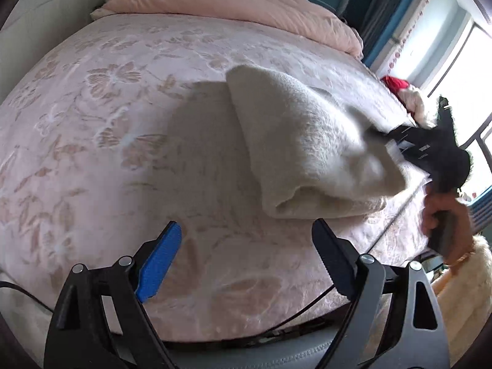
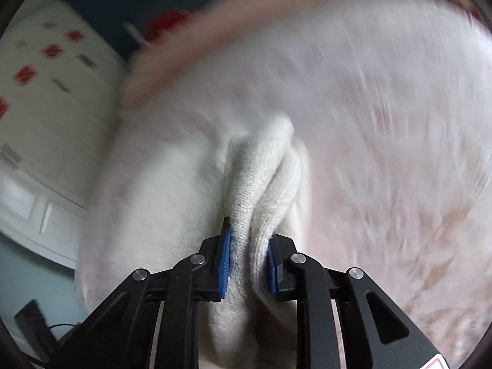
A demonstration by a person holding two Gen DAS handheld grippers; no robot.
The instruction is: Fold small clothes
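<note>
Daylight floods in from a window at the far right of the left wrist view, so bright that its panes wash out to white. The light falls across a pink bedspread, and a cream knit garment ahead of the left gripper casts a soft grey shadow to its left. This view is mostly sharp, though the garment's right end smears. The right wrist view is heavily motion-blurred; only the right gripper and the knit between its jaws stay crisp. Both pictures bulge like a fisheye, with dark curved corners.
</note>
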